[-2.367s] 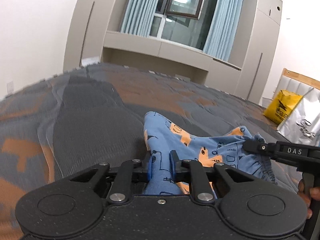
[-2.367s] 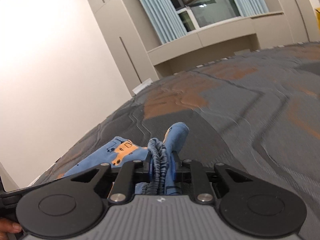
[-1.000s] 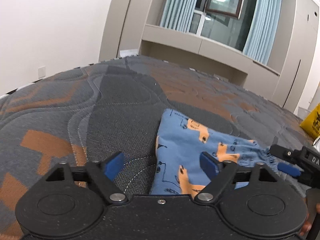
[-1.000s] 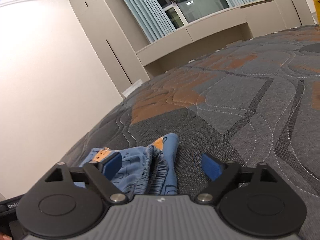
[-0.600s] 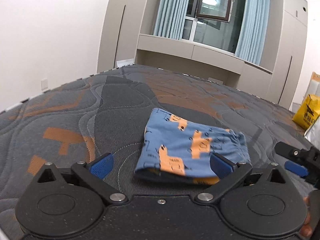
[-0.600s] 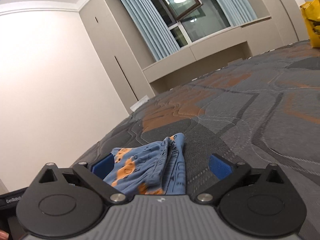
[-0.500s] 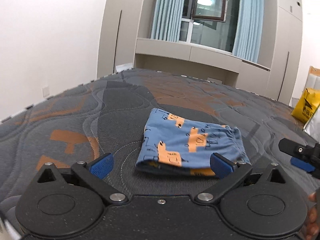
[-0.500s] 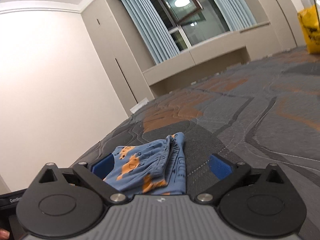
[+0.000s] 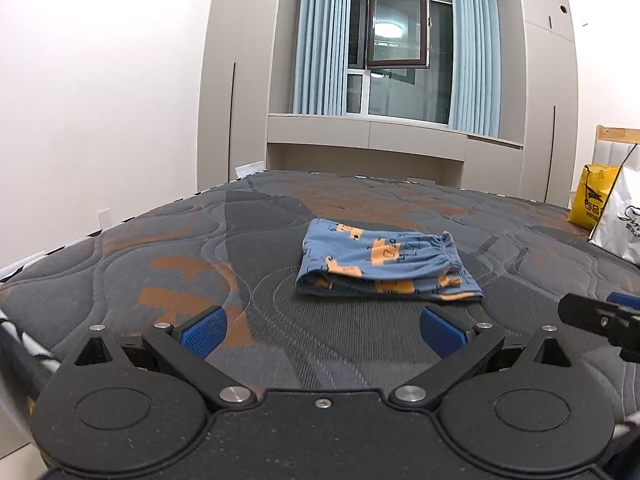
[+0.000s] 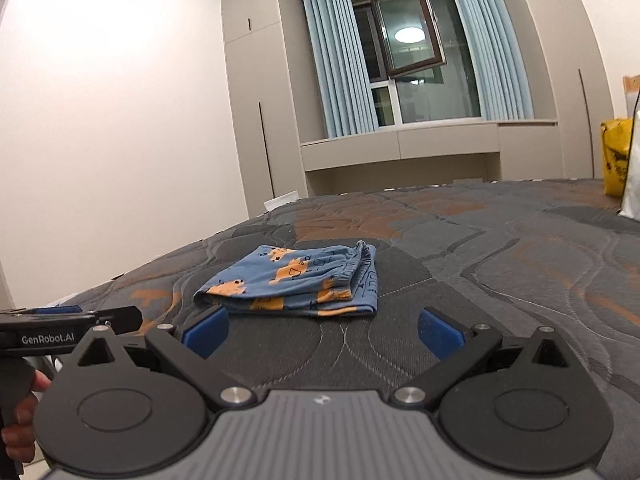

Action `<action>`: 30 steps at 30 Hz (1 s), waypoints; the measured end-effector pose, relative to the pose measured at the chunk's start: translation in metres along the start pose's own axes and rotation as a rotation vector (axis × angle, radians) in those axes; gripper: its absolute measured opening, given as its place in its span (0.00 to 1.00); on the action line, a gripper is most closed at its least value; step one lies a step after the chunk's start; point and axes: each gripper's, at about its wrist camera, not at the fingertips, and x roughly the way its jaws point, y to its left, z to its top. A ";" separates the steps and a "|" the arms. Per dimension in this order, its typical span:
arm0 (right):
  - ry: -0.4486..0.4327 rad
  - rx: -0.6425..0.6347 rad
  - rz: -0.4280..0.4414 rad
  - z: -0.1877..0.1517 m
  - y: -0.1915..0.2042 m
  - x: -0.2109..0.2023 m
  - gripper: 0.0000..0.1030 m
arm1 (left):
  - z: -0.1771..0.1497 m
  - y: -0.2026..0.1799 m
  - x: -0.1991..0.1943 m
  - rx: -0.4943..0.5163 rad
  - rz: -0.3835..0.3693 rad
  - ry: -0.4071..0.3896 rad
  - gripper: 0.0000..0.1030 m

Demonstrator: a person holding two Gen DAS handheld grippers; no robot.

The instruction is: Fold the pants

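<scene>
The blue pants with orange prints [image 9: 380, 266] lie folded into a small flat bundle on the grey and orange mattress [image 9: 200, 248], elastic waistband at the right end. In the right wrist view the same pants [image 10: 296, 282] show stacked layers along the near edge. My left gripper [image 9: 322, 330] stands open, well short of the bundle, with nothing between its blue pads. My right gripper [image 10: 320, 330] is also open and empty, drawn back from the pants. Each gripper's body shows at the edge of the other's view.
A yellow bag [image 9: 592, 196] and a white bag [image 9: 620, 224] stand at the mattress's far right by the headboard. The mattress's left edge [image 9: 24, 268] drops off beside the white wall. A window seat and curtains lie beyond the far end.
Both grippers opened and let go of the pants, then drew back from them. The folded bundle now lies alone, farther away in both views.
</scene>
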 end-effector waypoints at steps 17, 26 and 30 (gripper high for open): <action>0.035 -0.035 -0.051 -0.030 0.008 -0.033 1.00 | -0.033 0.007 -0.026 0.007 -0.011 0.035 0.99; 0.045 -0.036 -0.049 -0.031 0.007 -0.030 1.00 | -0.034 0.010 -0.021 -0.001 -0.006 0.045 0.99; 0.043 -0.030 -0.043 -0.030 0.005 -0.031 1.00 | -0.034 0.009 -0.020 -0.006 -0.008 0.046 0.99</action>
